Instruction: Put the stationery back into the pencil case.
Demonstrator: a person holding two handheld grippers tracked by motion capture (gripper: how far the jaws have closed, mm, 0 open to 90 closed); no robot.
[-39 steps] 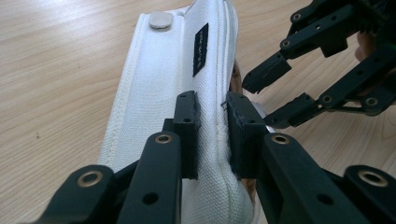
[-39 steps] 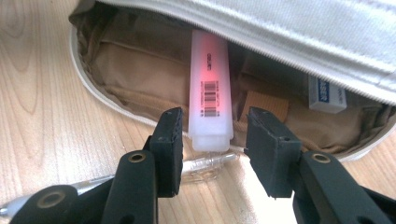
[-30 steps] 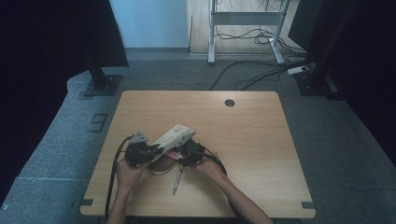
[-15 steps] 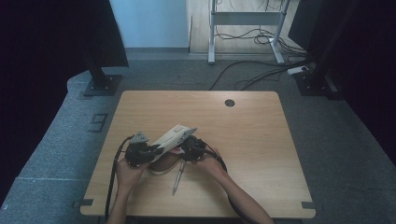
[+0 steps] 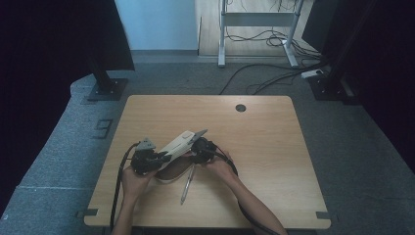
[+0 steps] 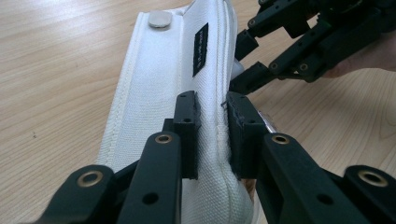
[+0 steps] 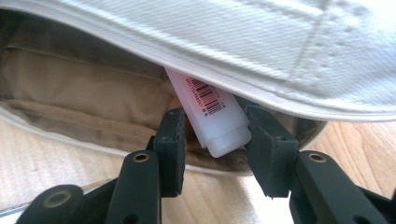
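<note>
Pouch [image 5: 177, 147], white canvas, lies on the counter [image 5: 274, 147] between our two tools, a pen [image 5: 186, 183] just beside the right hand-held gripper [image 5: 198, 145]; left hand-held gripper [image 6: 212, 135] is clenched on the pouch's seamed edge; right hand-held gripper [image 7: 212, 149] has just been opening, jaws loosely flanking a barcoded tube [image 7: 210, 112] half inside the mouth; we judge the tube may slide back out if the flap sags.

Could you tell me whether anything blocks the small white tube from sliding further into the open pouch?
Nothing visible does. The white tube already lies partly under the pouch's upper flap, with the tan lining open behind it. The right gripper has just been opening around the tube, while the left gripper pinches the pouch's edge.
</note>
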